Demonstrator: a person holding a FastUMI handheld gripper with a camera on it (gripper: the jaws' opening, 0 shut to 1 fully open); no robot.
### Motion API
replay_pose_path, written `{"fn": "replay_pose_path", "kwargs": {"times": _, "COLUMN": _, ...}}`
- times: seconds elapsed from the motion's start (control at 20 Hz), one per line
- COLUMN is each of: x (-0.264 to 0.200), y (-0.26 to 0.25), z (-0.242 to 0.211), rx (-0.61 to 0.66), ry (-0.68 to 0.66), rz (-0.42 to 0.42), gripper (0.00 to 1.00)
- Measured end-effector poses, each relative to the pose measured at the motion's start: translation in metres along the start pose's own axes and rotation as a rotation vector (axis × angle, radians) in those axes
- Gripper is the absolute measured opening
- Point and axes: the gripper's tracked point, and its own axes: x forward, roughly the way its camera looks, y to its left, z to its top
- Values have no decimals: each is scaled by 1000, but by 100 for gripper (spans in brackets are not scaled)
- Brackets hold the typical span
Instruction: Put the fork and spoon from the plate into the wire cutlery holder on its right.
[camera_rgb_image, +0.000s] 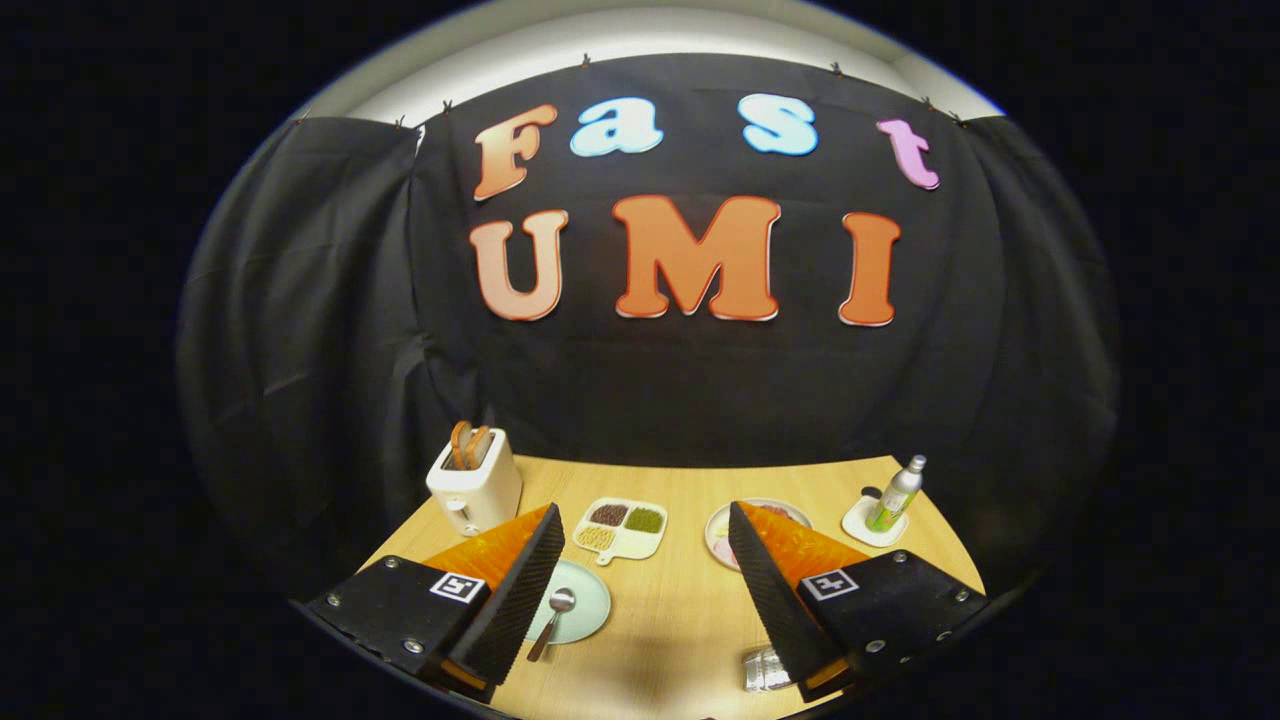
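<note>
Hovering above the wooden surface (680, 620), hand-held gripper (640, 525) has its fingers spread wide with nothing between them, no contact with anything. Pale green plate (590, 612) sits just beside the left finger, partly hidden behind it; spoon (552, 622) lies on that plate, bowl pointing away, handle running off the near rim toward the camera. Can't make out a fork from here. Shiny wire object (765, 670) pokes out at the base of the right finger, mostly covered by it; probably the cutlery holder, can't confirm. Beyond the fingertips, between them: white divided tray (620, 528) with four compartments of dark red, green and pale grains or beans. Right of it a second plate (722, 535) with some food on it, largely blocked by the right finger. Farther left, near the back edge, a white toaster (476, 485) with two slices standing in its slots. Far right, a bottle (897, 493) with green label upright on a small white coaster (862, 525).
</note>
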Motion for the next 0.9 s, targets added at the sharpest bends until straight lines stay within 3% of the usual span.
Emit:
{"fn": "replay_pose_path", "kwargs": {"times": 0.2, "x": 14, "y": 29, "z": -21, "rx": 49, "ry": 110, "rz": 28, "gripper": 99}}
{"fn": "replay_pose_path", "kwargs": {"times": 0.45, "x": 17, "y": 23, "z": -24, "rx": 45, "ry": 122, "rz": 5, "gripper": 99}}
{"fn": "replay_pose_path", "kwargs": {"times": 0.9, "x": 12, "y": 48, "z": -68, "rx": 53, "ry": 285, "rz": 81, "gripper": 97}}
